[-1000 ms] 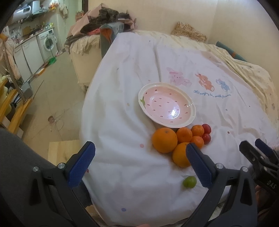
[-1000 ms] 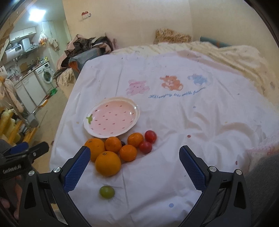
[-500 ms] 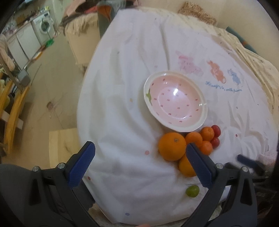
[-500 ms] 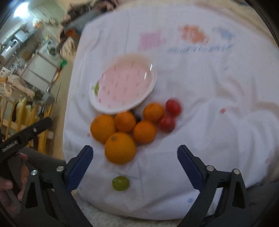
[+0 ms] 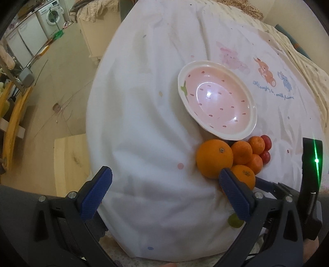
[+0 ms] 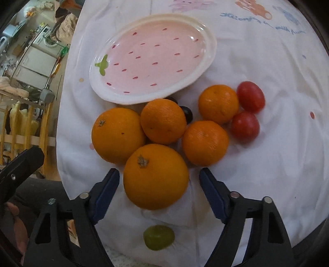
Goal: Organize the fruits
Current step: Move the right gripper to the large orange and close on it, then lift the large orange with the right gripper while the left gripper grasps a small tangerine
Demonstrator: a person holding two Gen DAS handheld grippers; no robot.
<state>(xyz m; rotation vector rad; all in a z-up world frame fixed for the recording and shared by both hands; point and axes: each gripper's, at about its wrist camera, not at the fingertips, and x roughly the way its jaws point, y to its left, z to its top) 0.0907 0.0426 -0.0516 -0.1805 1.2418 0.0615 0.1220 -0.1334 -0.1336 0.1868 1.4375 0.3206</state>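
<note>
A pink strawberry-pattern plate [image 6: 207, 59] [image 5: 251, 125] lies empty on the white cloth. Below it sits a cluster of fruit: two large oranges [image 6: 155, 176] [image 6: 117, 134], three smaller mandarins [image 6: 163, 121], two red tomatoes [image 6: 249, 96], a dark grape [image 6: 187, 113]. A green grape [image 6: 158, 237] lies apart near the edge. My right gripper [image 6: 159, 187] is open, its blue pads either side of the nearest large orange, not touching. My left gripper [image 5: 164, 187] is open and empty over bare cloth, left of the large orange [image 5: 213, 158].
The cloth covers a bed whose near edge [image 5: 144, 252] drops off just below the green grape [image 5: 234, 220]. Floor, a wooden board [image 5: 70, 156] and a washing machine [image 5: 51, 16] lie to the left. The right gripper's body [image 5: 310, 184] shows at the left view's right edge.
The right gripper has moved down and forward onto the fruit cluster, its jaws now straddling the nearest large orange. The left gripper has moved closer to the cloth.
</note>
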